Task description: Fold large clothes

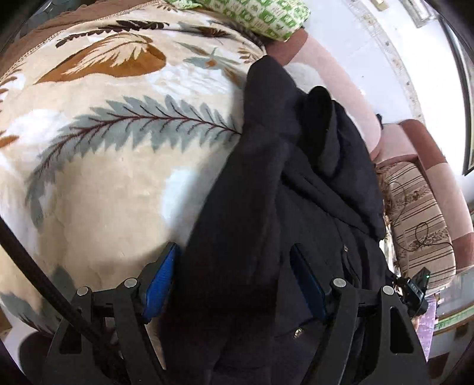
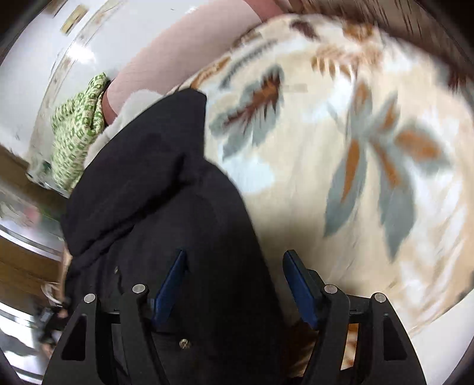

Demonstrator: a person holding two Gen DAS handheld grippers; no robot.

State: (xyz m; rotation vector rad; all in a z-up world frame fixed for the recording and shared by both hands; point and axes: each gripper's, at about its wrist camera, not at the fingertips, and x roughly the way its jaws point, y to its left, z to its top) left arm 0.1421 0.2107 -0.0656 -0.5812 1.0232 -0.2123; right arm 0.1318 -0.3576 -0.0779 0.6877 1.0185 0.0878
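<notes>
A large black garment [image 1: 284,189] with metal snaps lies bunched on a cream blanket with leaf prints [image 1: 112,165]. In the left wrist view it runs from the far right of the bed down between my fingers. My left gripper [image 1: 237,284] is open, its blue pads on either side of a thick fold of the garment. In the right wrist view the same black garment [image 2: 154,213] fills the left side. My right gripper [image 2: 234,284] is open over the garment's right edge, cloth lying between the pads. The right view is blurred by motion.
A green patterned cloth [image 1: 260,14] lies at the bed's far edge; it also shows in the right wrist view [image 2: 77,139]. A pink headboard [image 1: 337,86] and a striped cushion [image 1: 420,225] lie to the right. A black device [image 1: 414,290] sits near the garment.
</notes>
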